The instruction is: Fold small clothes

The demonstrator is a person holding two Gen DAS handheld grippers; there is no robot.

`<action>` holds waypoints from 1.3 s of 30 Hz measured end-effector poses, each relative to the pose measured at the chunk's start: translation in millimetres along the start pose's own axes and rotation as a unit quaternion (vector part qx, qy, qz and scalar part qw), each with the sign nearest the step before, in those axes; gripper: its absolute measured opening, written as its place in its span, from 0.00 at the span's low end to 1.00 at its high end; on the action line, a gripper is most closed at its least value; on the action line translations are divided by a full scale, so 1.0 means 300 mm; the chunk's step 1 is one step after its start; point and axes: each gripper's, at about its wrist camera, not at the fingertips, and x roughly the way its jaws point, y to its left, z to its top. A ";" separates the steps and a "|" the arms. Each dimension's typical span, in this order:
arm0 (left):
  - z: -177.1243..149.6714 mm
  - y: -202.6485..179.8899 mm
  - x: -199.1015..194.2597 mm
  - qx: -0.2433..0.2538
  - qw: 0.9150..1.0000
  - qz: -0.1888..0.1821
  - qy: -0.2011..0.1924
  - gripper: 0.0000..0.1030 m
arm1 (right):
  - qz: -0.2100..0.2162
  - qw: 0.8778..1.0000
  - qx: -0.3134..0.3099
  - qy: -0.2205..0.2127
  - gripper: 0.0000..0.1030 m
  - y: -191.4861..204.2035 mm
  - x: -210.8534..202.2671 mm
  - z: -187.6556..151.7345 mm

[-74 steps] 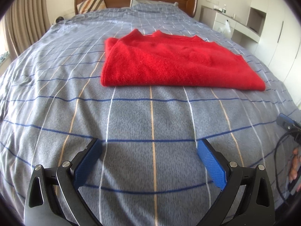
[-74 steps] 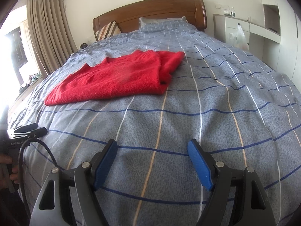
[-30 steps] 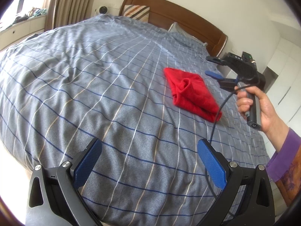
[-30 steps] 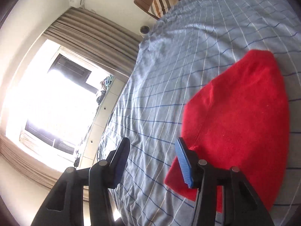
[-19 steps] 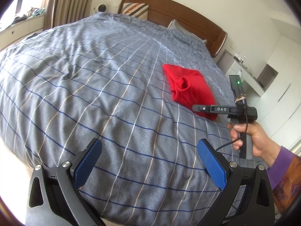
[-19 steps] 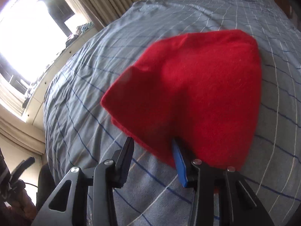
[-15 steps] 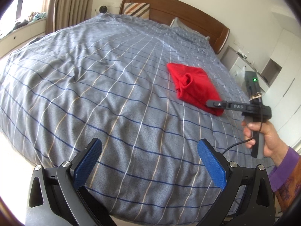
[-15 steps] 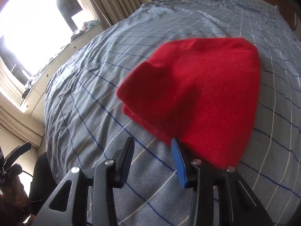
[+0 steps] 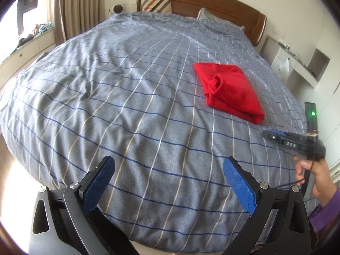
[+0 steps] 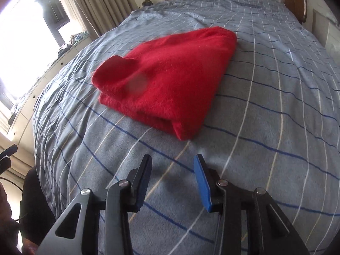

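A red knit garment [image 9: 231, 91] lies folded into a thick compact stack on the grey checked bed cover [image 9: 127, 85], right of the middle. In the right wrist view the red garment [image 10: 170, 76] lies just beyond my right gripper [image 10: 172, 158], its nearest corner a short way ahead of the fingertips. The right gripper's jaws stand partly open over bare cover, with nothing between them. My left gripper [image 9: 167, 161] is wide open over the near part of the bed, far from the garment. From there the right gripper [image 9: 274, 135] shows at the right edge, held by a hand [image 9: 314, 176].
A wooden headboard [image 9: 212, 2] and pillows [image 9: 157, 3] close the far end of the bed. Curtains [image 9: 70, 6] and a window ledge with clutter run along the left. White cabinets [image 9: 297, 63] with a plastic bag stand on the right. The bed's near edge drops off below the left gripper.
The garment went from one long fold to a compact stack. My right gripper drew back off its edge, sank toward the cover and narrowed a little. The left gripper shifted slightly.
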 end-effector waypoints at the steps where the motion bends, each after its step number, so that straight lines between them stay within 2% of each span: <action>1: 0.006 -0.009 0.006 0.005 1.000 0.008 -0.001 0.99 | -0.007 1.000 -0.002 -0.009 0.46 0.006 -0.030 -0.029; 4: 0.019 -0.036 0.032 0.020 0.999 0.026 0.001 0.99 | -0.019 0.999 0.008 -0.035 0.66 0.009 -0.117 -0.125; 9: 0.041 -0.074 0.060 0.037 0.998 0.045 0.005 0.99 | -0.028 0.998 0.023 -0.048 0.67 0.001 -0.183 -0.236; 15: 0.071 -0.125 0.076 0.062 0.996 0.060 -0.001 0.99 | -0.023 0.998 0.038 -0.051 0.67 0.004 -0.174 -0.261; 18: 0.097 -0.154 0.100 0.082 0.995 0.054 -0.001 0.99 | -0.018 0.998 0.037 -0.051 0.67 0.018 -0.159 -0.248; 20: 0.140 -0.181 0.129 0.094 0.995 0.035 0.000 0.99 | -0.012 0.998 0.036 -0.049 0.67 0.018 -0.148 -0.232; 22: 0.213 -0.201 0.165 0.088 0.996 -0.003 0.000 0.99 | -0.003 0.998 0.043 -0.052 0.67 0.004 -0.142 -0.199; 25: 0.351 -0.238 0.260 0.058 0.995 -0.081 0.007 0.99 | 0.010 0.995 0.074 -0.069 0.67 -0.049 -0.137 -0.114; 27: 0.440 -0.272 0.363 0.042 0.993 -0.108 0.024 0.99 | 0.021 0.991 0.106 -0.085 0.68 -0.101 -0.129 -0.036; 29: 0.518 -0.294 0.497 0.026 0.992 -0.111 0.050 0.99 | 0.036 0.985 0.139 -0.099 0.71 -0.155 -0.109 0.055; 32: 0.578 -0.278 0.683 -0.013 0.992 -0.082 0.092 0.99 | 0.067 0.974 0.190 -0.102 0.71 -0.233 -0.033 0.198; 34: 0.585 -0.258 0.772 -0.030 0.990 -0.064 0.118 0.99 | 0.086 0.968 0.216 -0.088 0.71 -0.277 0.046 0.284; 37: 0.575 -0.262 0.846 -0.017 0.986 -0.060 0.156 0.99 | 0.111 0.959 0.255 -0.053 0.71 -0.333 0.187 0.376; 39: 0.567 -0.280 0.857 0.001 0.984 -0.068 0.163 0.98 | 0.127 0.952 0.277 -0.036 0.71 -0.351 0.264 0.415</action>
